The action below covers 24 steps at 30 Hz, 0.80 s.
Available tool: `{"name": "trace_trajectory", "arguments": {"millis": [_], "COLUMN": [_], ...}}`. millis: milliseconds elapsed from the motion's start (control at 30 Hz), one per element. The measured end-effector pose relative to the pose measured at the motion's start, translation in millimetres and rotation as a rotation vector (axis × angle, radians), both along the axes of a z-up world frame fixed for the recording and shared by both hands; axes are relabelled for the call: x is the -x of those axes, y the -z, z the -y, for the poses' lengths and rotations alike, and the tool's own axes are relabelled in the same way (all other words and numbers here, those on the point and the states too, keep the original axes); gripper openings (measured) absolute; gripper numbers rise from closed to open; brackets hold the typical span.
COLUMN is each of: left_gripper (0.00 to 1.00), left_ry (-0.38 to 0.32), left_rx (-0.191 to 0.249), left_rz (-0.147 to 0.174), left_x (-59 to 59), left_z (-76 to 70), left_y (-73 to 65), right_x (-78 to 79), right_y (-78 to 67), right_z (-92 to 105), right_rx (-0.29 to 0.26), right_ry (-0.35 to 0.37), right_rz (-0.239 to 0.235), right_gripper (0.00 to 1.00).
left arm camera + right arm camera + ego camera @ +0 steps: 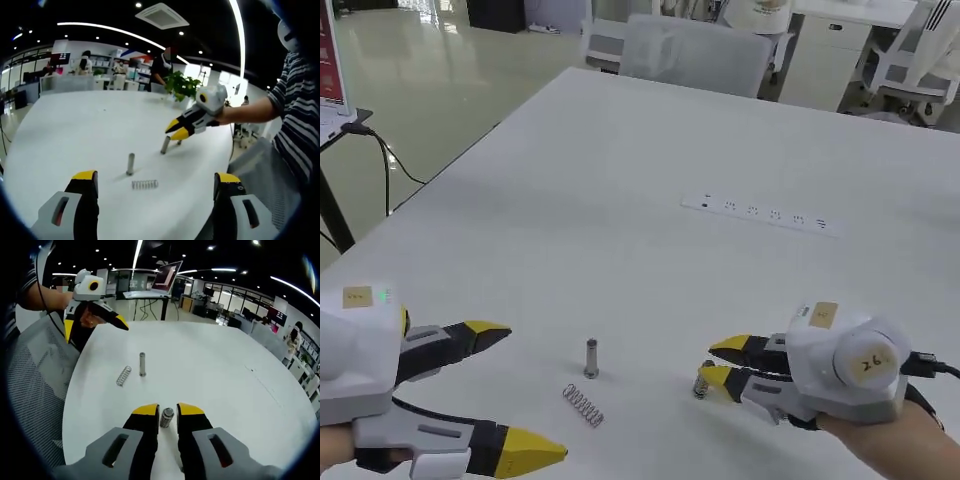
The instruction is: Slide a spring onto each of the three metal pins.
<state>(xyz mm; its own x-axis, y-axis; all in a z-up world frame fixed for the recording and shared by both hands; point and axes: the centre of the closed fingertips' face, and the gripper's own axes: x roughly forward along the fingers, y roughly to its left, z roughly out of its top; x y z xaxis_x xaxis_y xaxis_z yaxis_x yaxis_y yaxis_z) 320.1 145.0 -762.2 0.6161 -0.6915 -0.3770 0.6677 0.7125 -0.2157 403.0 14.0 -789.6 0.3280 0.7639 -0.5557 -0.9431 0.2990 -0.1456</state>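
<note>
We count two short upright metal pins on the white tabletop (620, 160) and one loose coil spring. The bare steel pin (591, 357) (130, 164) (142, 364) stands at lower centre of the head view. The loose silver spring (583, 404) (145, 184) (123, 376) lies flat just below it, near but not touching. The second pin, already wearing a spring (701, 383) (166, 418), sits right of centre at the yellow tips of the right gripper (710, 361) (171, 131) (168, 410). In the right gripper view it stands between that gripper's jaws, which are drawn close together, but we cannot tell whether they actually clamp it. In the left gripper view a small object shows just beyond this pin, too small for us to identify. The left gripper (532, 390) (156, 177) (95, 326), at the lower left of the head view, is spread wide and carries nothing, with the bare pin and loose spring ahead of its jaws. One flat white power strip (760, 214) lies on the table at centre right
</note>
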Motion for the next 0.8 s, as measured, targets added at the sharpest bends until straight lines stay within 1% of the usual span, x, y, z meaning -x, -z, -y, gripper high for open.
{"name": "trace_trajectory", "arguments": {"millis": [167,267,300,400,467,533,567,700,800], "left_gripper": [0.93,0.93,0.93,0.93,0.93,0.92,0.92,0.92,0.92], "left_ry": [-0.002,-0.001,0.0,0.001,-0.001,0.002,0.001,-0.001,-0.007], "left_rx": [0.001,0.004,0.004,0.004,0.005,0.003,0.004,0.003,0.005], "left_rz": [0.001,0.001,0.0,0.0,0.0,-0.001,-0.001,0.0,0.0], "left_x": [-0.5,-0.7,-0.7,-0.6,-0.5,0.1,0.2,0.9,0.9], "left_z": [-0.7,-0.2,0.1,0.1,-0.2,-0.4,-0.6,-1.9,-3.3], "left_y": [0.2,0.3,0.3,0.3,0.2,0.6,0.5,0.4,0.2], "right_x": [7.9,14.1,16.7,24.2,29.6,35.9,38.3,51.6,58.2], "right_y": [-12.9,-17.4,-19.0,-19.5,-17.7,-13.4,-11.3,3.4,10.9], "right_z": [-0.8,-1.8,-3.4,-7.5,-10.0,-12.7,-13.6,-15.3,-15.8], "right_rx": [-0.064,-0.08,-0.098,-0.125,-0.131,-0.135,-0.135,-0.116,-0.103], "right_ry": [0.019,0.021,0.026,0.027,0.023,0.024,0.019,0.003,0.001], "right_rz": [-0.023,-0.023,-0.032,-0.056,-0.062,-0.082,-0.085,-0.124,-0.136], "right_gripper": [0.12,0.11,0.11,0.11,0.12,0.11,0.12,0.12,0.12]}}
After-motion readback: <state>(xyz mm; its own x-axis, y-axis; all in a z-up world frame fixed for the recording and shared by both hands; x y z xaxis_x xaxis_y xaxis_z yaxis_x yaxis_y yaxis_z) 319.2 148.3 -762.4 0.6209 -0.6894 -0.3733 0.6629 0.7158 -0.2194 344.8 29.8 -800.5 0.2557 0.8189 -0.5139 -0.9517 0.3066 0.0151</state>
